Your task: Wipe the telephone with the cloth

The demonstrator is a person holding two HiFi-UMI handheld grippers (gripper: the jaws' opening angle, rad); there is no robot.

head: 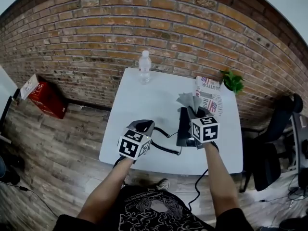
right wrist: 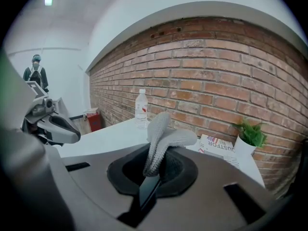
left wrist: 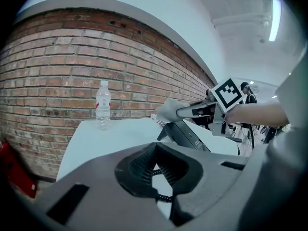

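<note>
A black telephone (head: 183, 129) lies on the white table (head: 144, 95), right of centre. My right gripper (head: 195, 110) hovers over its far end, shut on a grey cloth (head: 188, 100) that sticks up from the jaws (right wrist: 166, 138). A dark glossy part of the telephone (right wrist: 149, 191) shows under that gripper (right wrist: 154, 162). My left gripper (head: 144, 125) sits to the left of the telephone. Its jaws are close together, with the coiled cord (left wrist: 160, 194) running between them. The cord (head: 166, 149) trails back to the telephone. In the left gripper view the cloth (left wrist: 168, 110) hangs above the telephone (left wrist: 185, 134).
A water bottle (head: 145, 66) stands at the table's far edge. A magazine (head: 209, 93) and a small potted plant (head: 233, 81) occupy the far right corner. A black chair (head: 274, 143) is right of the table, and a red box (head: 45, 95) lies on the floor by the brick wall.
</note>
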